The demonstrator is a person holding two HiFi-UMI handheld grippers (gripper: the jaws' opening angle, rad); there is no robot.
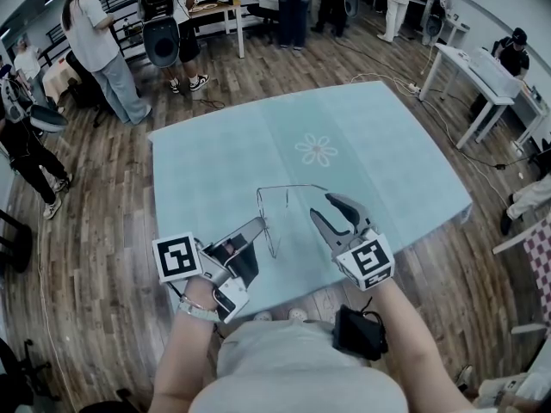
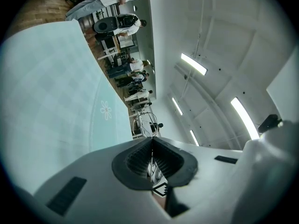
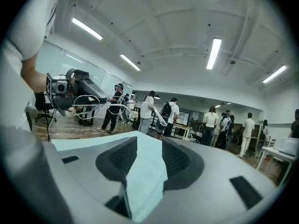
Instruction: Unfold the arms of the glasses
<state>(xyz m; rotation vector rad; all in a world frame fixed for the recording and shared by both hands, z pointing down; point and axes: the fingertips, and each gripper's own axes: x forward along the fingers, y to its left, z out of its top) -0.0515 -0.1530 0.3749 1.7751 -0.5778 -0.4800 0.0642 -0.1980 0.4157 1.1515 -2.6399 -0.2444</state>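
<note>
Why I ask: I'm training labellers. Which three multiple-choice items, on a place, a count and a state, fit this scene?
1. Where are the glasses?
A. on the wooden floor
B. held up in the left gripper
C. on a white desk

2. How many flower motifs show on the tablecloth?
A. one
B. three
C. five

3. How do the right gripper's jaws stand?
A. shut on the glasses
B. shut on nothing
C. apart, empty

Answers:
1 B: the left gripper view shows its jaws pinching the thin frame.
2 A: the head view shows a single white flower near the tablecloth's middle.
3 C: only tablecloth shows between them.
</note>
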